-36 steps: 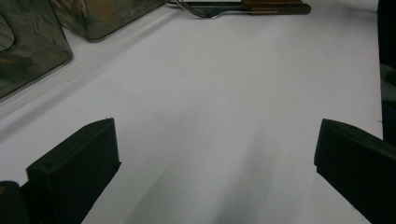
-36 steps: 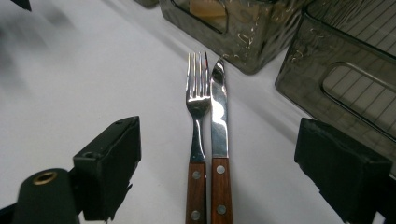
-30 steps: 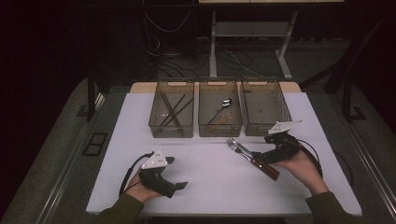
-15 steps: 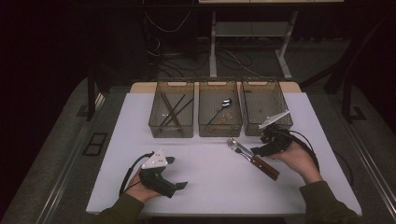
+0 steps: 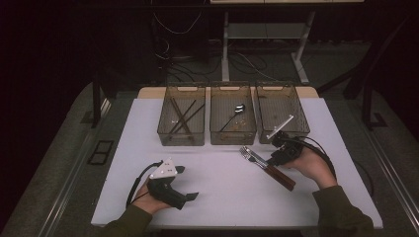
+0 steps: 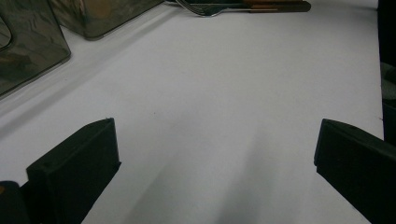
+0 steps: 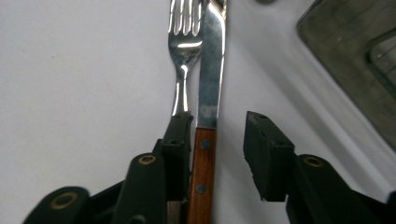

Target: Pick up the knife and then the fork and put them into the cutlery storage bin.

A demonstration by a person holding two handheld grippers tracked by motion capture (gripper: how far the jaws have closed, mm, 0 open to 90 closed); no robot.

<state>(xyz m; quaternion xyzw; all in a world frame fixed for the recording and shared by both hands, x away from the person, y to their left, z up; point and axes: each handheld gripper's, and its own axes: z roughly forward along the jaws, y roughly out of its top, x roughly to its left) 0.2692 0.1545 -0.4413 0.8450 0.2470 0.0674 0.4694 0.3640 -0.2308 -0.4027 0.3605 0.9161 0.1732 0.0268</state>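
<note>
The left gripper rests low on the white table, jaws spread wide with bare surface between them; the fork lies far ahead of it. Three clear bins stand beyond. The right gripper has its jaws parted around the knife: the wooden handle sits between them, the left jaw over the fork's stem beside it.
</note>
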